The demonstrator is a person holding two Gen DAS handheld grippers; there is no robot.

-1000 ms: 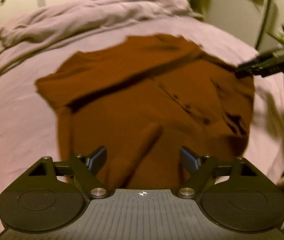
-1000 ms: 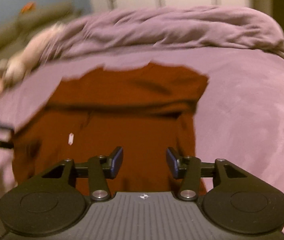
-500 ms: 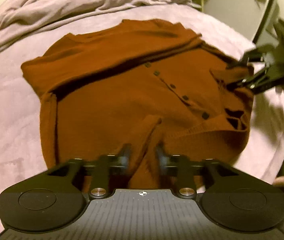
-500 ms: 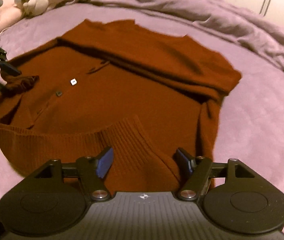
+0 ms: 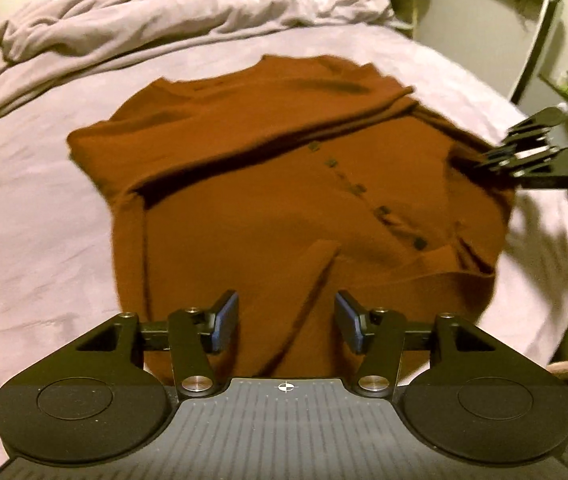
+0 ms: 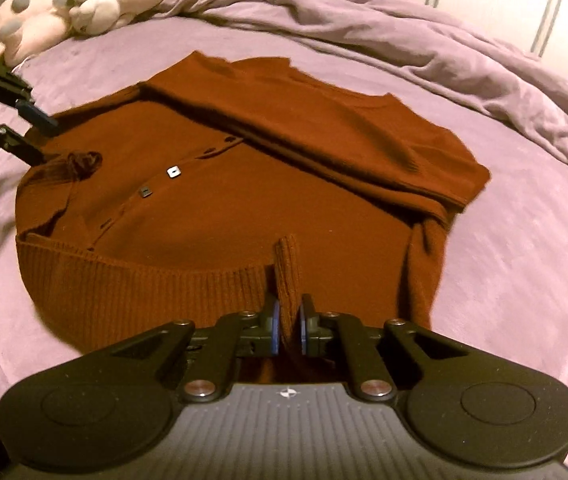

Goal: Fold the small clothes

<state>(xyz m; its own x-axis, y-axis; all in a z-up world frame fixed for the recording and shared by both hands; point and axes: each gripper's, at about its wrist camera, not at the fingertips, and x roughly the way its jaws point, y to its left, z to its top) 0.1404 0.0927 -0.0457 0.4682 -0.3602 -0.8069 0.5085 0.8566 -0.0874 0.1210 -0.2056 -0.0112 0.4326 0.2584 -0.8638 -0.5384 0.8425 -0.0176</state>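
Nearest, the right claw (image 6: 289, 326) is clamped on the ribbed hem of a rust-brown cardigan (image 6: 244, 200) lying on a purple bed (image 6: 524, 280). The left claw (image 5: 286, 320) is opening, pads clear of the knit. One sleeve lies folded across the body; the remaining folds look undone. A rumpled duvet (image 6: 424, 40) lies beyond.

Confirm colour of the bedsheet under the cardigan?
Light purple bedsheet; clearest in the right wrist view.
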